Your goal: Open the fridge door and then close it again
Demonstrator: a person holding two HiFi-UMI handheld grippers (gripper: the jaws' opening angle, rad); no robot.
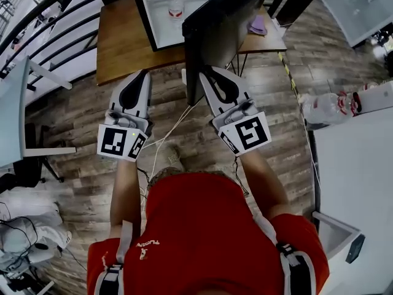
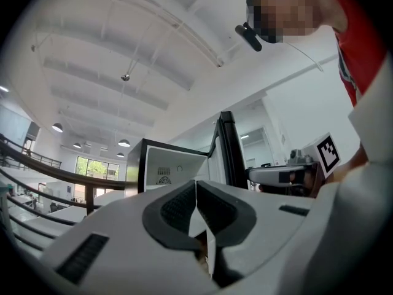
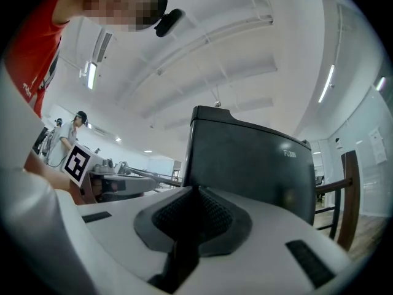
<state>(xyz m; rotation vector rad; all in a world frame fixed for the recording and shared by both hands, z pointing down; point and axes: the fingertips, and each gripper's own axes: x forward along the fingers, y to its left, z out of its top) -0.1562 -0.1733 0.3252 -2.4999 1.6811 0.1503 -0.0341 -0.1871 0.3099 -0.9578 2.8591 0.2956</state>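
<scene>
A small fridge stands open on a wooden table, its white inside showing. Its black door swings out toward me. My right gripper is shut with nothing between the pads, its tip at the door's lower outer edge. In the right gripper view the door's dark outer face rises just beyond the closed right gripper. My left gripper is shut and empty, short of the table's front edge, left of the door. The left gripper view shows the left gripper pointing at the open fridge.
A small container sits inside the fridge and a purple cloth lies on the table. A plastic bottle lies on a white counter at the right. Cables trail over the wooden floor. A dark railing runs at the left.
</scene>
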